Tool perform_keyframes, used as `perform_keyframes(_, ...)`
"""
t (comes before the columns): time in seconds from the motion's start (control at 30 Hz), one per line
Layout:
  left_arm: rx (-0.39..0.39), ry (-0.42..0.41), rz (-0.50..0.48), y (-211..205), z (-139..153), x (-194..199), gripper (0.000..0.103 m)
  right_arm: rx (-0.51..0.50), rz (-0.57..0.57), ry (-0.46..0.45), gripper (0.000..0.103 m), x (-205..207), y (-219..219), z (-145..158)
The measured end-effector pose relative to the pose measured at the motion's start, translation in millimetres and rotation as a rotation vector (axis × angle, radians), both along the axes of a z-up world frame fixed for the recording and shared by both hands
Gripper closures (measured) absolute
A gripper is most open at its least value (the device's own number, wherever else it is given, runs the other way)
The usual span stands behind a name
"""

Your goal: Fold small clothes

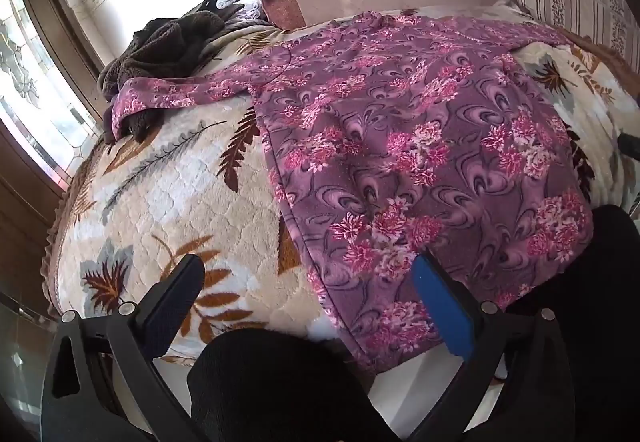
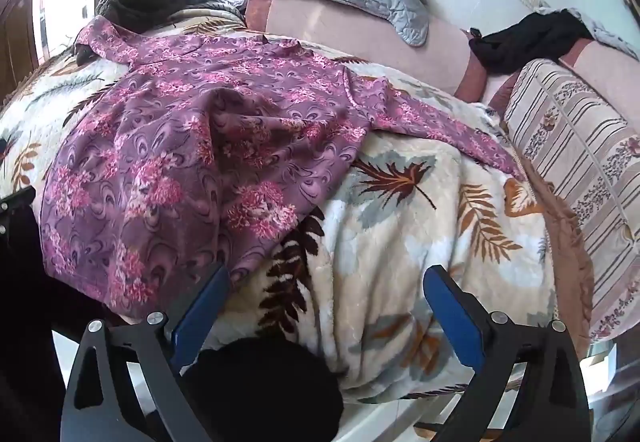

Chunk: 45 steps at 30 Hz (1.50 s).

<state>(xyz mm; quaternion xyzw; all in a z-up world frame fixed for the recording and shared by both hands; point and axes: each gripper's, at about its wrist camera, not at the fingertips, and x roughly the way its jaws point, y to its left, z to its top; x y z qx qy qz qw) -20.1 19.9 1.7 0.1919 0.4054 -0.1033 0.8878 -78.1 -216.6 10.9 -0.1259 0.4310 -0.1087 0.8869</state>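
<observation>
Both my left tongs [image 1: 304,278] and right tongs [image 2: 326,284] gape apart, empty. Purple floral top [image 1: 400,146] on bed [image 1: 168,194] looks soft, light, floppy; I'd pinch hem corners.

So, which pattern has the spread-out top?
Purple top with pink flower clusters, clearest in the left wrist view.

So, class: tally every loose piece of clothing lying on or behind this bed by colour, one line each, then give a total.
Purple floral top: 1
Brown fuzzy garment: 1
Black garment: 1
Total: 3
</observation>
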Motion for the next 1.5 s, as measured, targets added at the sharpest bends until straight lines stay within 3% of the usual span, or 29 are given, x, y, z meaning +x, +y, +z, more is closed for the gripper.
perform_keyframes(0.47, -0.048, -0.025, -0.026, -3.2, 18.1, -7.9, 0.000, 0.008, 0.001, -0.045, 0.005, -11.4, -4.3, 11.6)
perform_keyframes(1.5, -0.112, -0.019, -0.009, 11.0, 32.7, 13.8, 0.000, 0.053, 0.081, -0.013, 0.006, 33.3, 17.9, 10.5)
